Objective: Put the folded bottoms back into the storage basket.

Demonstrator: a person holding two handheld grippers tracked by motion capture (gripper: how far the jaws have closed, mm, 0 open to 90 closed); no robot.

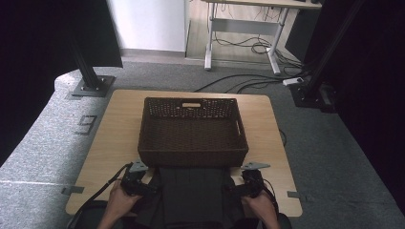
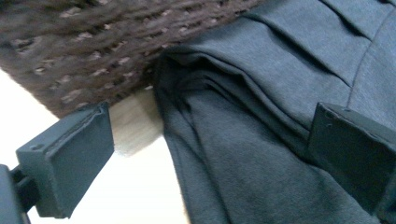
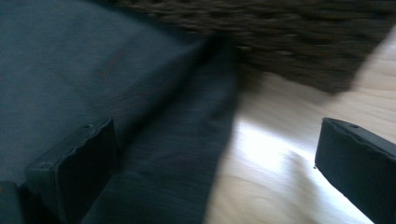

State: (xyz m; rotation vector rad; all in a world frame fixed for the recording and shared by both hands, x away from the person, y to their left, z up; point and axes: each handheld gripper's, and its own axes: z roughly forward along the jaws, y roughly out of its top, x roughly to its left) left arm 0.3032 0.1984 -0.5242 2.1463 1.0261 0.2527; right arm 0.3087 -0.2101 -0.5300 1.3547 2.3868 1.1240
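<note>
A dark grey folded cloth (image 1: 193,191) lies on the wooden surface (image 1: 114,129), on the person's side of the brown woven basket (image 1: 193,131). Its far edge touches the near wall of the basket, and its near part reaches the surface's edge by the person.

The left gripper (image 1: 139,180) is at the left edge of the cloth, just in front of the basket's near left corner. In the left gripper view its jaws stand wide open. The left edge of the cloth (image 2: 261,126), with several folded layers, lies between them: one jaw is over the bare surface beside the cloth, the other is over the cloth itself. They close on nothing.

The right gripper (image 1: 250,180) is at the right edge of the cloth, in front of the basket's near right corner. In the right gripper view, which is a little blurred, its jaws are also wide open. The right edge of the cloth (image 3: 140,93) runs between them, with one jaw over the fabric and the other over the light surface (image 3: 280,158). They hold nothing. The basket (image 3: 289,42) shows just behind the cloth.
</note>
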